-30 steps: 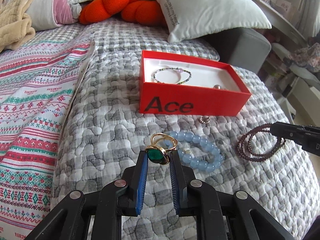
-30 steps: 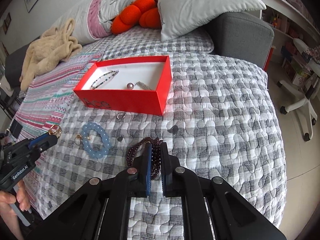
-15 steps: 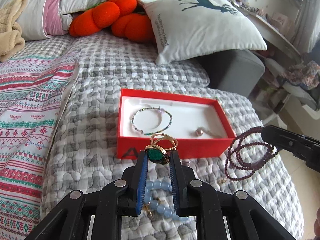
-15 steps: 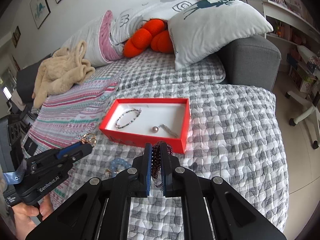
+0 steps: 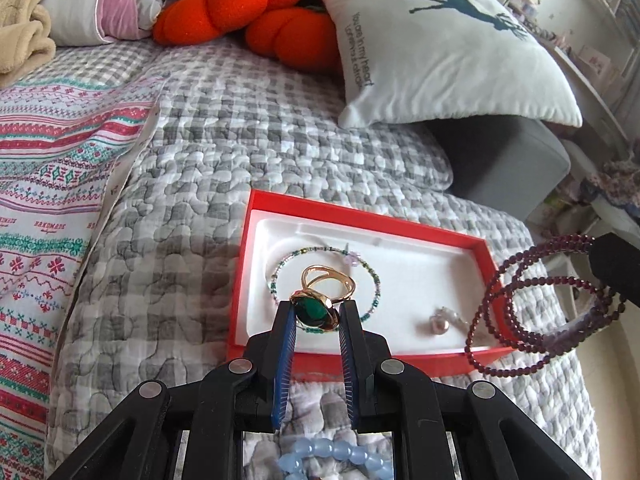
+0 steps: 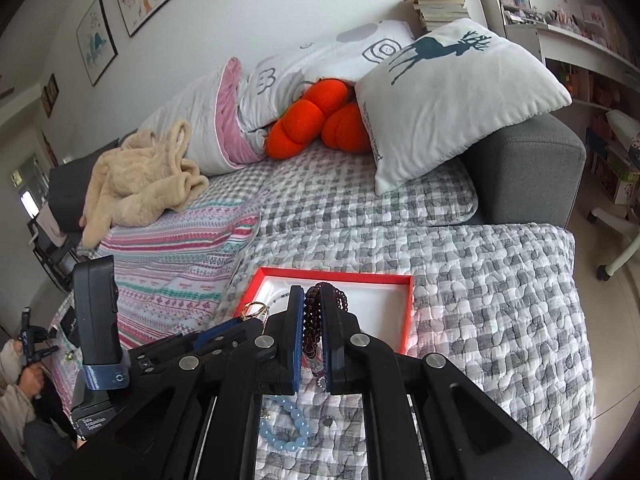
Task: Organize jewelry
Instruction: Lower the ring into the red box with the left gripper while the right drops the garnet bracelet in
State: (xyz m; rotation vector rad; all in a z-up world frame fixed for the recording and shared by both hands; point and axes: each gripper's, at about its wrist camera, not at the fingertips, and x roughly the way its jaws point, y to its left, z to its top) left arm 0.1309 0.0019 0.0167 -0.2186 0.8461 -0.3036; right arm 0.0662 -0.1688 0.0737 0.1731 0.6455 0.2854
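Observation:
My left gripper point(image 5: 315, 309) is shut on a gold ring with a green stone point(image 5: 316, 310), held above the near left part of the red jewelry box point(image 5: 360, 218). The box holds a thin beaded bracelet point(image 5: 280, 272) and a pearl pendant point(image 5: 438, 324). My right gripper point(image 6: 313, 300) is shut on a dark red bead bracelet point(image 6: 312, 320), which hangs over the box's right edge in the left wrist view point(image 5: 540, 308). The box also shows in the right wrist view point(image 6: 408, 312). A light blue bead bracelet point(image 5: 332, 456) point(image 6: 286, 428) lies on the quilt in front of the box.
The box sits on a grey checked quilt point(image 5: 180, 240) over a sofa. A striped blanket point(image 5: 40, 200) lies to the left. A deer-print pillow point(image 5: 440, 56) and orange cushions point(image 5: 248, 12) are behind. A small charm point(image 6: 326, 422) lies near the blue bracelet.
Both grippers have risen and moved forward over the red box, carrying the ring and the dark red bracelet. The blue bracelet now lies below and behind the fingertips.

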